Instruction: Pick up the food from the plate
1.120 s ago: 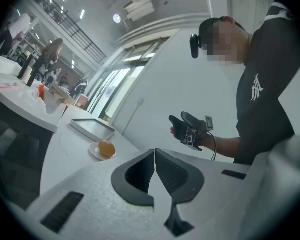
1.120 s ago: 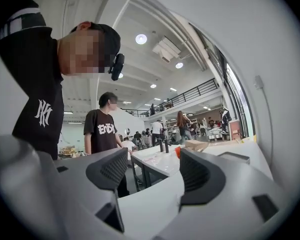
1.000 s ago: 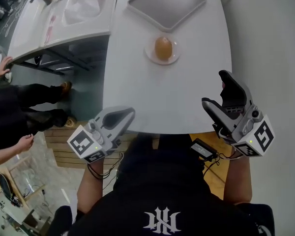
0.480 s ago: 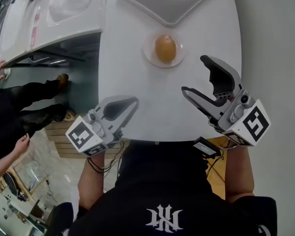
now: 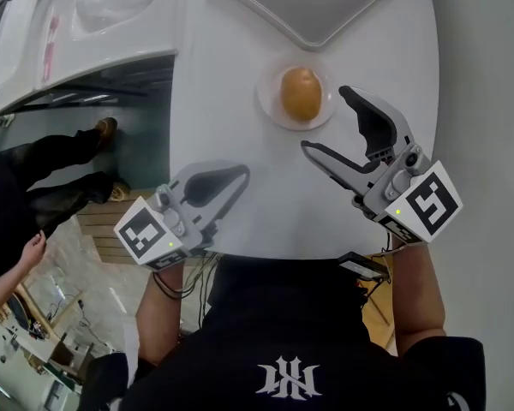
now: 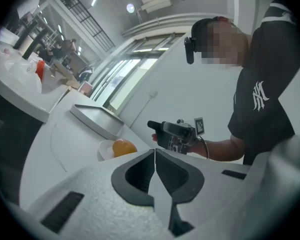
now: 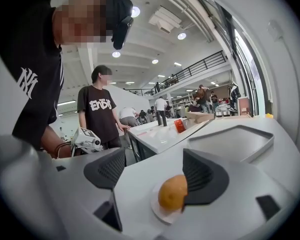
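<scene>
On the white worktop point(image 5: 231, 84), a bit past its near edge, sits the small white round plate point(image 5: 266, 103) with the golden-brown rounded piece of food point(image 5: 301, 93) on it, just short of the grey metal tray point(image 5: 325, 7). My right hand-held gripper point(image 5: 324, 119) is clearly the nearer one. Its jaws stand wide, have just been opening further, and nothing is between them yet.

From that gripper the food lies ahead and off to the left in the head view. The far jaw tip shows just beside the plate's right rim, and the near jaw tip is below the plate. The right gripper view agrees: the food point(image 7: 172, 192) is ahead of the gap but off-centre, toward the right-hand jaw, whose pad covers its right edge. I judge the coming move needs a sideways shift as well as a push forward, to centre the food in the gap.

The food looks slightly oblong, long axis running roughly away from me toward the tray.

My left hand-held gripper point(image 5: 240, 175) hangs at the worktop's near edge, jaws together, empty, well apart from the plate. It sees the food point(image 6: 123, 147) only over its jaw tops.

Hard to tell: what the food is (bun or fruit), how high the right jaws are above the worktop, and the food's underside. The tray is cut off at the top of the head view.
</scene>
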A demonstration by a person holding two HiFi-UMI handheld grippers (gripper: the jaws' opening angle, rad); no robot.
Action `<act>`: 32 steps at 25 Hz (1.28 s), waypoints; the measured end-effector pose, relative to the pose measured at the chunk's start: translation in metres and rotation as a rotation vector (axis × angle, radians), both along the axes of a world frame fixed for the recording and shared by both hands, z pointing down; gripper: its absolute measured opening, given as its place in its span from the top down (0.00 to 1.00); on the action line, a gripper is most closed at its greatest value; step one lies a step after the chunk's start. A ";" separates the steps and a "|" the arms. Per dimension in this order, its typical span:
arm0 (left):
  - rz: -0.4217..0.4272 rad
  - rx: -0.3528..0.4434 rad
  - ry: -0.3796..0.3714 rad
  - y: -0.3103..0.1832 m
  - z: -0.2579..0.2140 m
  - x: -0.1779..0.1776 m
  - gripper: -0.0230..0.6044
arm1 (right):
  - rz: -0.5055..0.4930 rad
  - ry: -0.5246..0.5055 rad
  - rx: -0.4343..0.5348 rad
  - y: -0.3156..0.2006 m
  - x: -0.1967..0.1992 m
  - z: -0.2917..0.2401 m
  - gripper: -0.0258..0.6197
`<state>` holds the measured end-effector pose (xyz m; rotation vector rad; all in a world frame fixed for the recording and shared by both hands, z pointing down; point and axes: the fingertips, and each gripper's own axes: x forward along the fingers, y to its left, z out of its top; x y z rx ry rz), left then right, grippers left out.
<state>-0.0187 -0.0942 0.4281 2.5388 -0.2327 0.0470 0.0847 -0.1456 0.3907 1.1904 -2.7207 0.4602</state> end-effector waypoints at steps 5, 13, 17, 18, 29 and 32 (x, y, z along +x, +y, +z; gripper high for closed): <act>-0.005 -0.008 -0.030 -0.009 0.019 0.007 0.95 | 0.014 0.058 -0.058 -0.015 0.006 0.040 0.43; 0.006 -0.019 -0.046 -0.010 0.019 0.018 0.95 | -0.003 0.130 -0.126 -0.029 0.000 0.078 0.38; 0.037 0.002 -0.061 -0.011 0.015 0.027 0.95 | -0.005 0.165 -0.166 -0.035 0.000 0.093 0.37; 0.041 -0.001 -0.060 -0.011 0.015 0.028 0.95 | -0.005 0.165 -0.178 -0.036 -0.001 0.096 0.37; 0.038 -0.019 -0.044 -0.015 0.014 0.029 0.95 | -0.013 0.249 -0.258 -0.041 -0.005 0.118 0.37; 0.038 -0.021 -0.034 -0.015 0.011 0.030 0.95 | -0.017 0.262 -0.269 -0.041 -0.007 0.118 0.38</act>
